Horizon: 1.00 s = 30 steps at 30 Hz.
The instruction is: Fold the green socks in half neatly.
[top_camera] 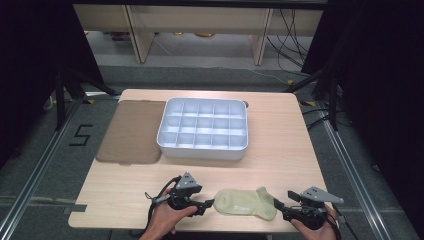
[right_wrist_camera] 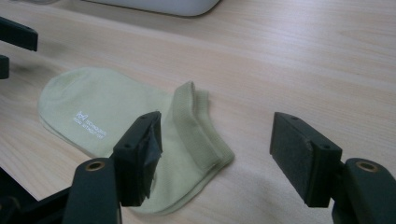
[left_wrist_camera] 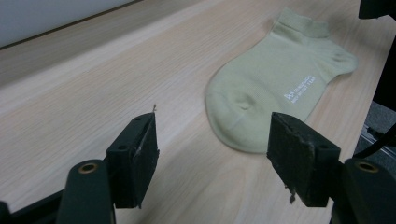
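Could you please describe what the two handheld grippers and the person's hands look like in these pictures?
Both the left gripper and right gripper are black, each topped with a grey three-cornered plate and trailing a black cable. Each has two blocky black jaws with worn, frayed pads and a brass-coloured ring at each jaw base. The hands are bare, with no gloves or sleeves showing.

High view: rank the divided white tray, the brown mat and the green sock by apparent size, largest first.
1. Divided white tray, though the brown mat looks close to it, so that order is unsure.
2. Brown mat.
3. Green sock, clearly smallest.
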{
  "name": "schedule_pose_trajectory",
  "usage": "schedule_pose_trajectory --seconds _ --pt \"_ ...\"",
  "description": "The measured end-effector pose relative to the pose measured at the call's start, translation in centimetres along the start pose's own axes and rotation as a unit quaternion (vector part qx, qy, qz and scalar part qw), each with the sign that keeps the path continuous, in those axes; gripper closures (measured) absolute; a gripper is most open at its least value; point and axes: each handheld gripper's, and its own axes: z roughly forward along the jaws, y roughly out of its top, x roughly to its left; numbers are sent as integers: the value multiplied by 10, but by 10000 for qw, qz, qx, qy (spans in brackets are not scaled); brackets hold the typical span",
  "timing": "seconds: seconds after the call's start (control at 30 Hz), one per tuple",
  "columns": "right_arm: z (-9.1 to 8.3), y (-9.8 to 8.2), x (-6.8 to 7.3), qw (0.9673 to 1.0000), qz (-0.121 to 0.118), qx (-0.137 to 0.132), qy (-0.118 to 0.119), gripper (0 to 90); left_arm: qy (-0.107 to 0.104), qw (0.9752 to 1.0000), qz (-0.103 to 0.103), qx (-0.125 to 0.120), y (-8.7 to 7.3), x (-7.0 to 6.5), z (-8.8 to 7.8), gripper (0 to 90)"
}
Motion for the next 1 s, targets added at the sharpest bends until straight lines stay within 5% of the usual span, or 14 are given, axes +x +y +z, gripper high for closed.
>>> schedule_pose_trajectory --seconds 0.3,0.37,0.4,0.5,0.7,0.77,0.8,0.9,1.0 --pt "1 0 2 10000 26 -5 25 352 -59 9996 260 97 9 -5 14 405" --pt "2 1 -1 9997 -234 -78 -16 353 -40 9996 255 92 10 -7 17 418" --pt "1 0 1 10000 -73 -36 41 353 6 9995 271 158 10 -8 18 431" --pt "2 1 -1 9996 -269 -98 9 353 -5 9990 346 276 11 -10 24 447" --pt "2 1 -1 9995 -290 -87 33 354 42 9981 474 385 10 -14 30 481" --pt "2 1 0 9996 -258 -103 16 355 105 9971 611 442 10 -16 33 519" --pt "2 0 3 10000 -40 -25 58 355 113 9971 606 456 10 -17 35 535" --pt "3 0 3 10000 -60 3 -22 355 113 9953 808 526 10 -18 36 605" --pt "2 0 3 10000 -76 -19 33 355 93 9962 702 505 9 -19 36 648"
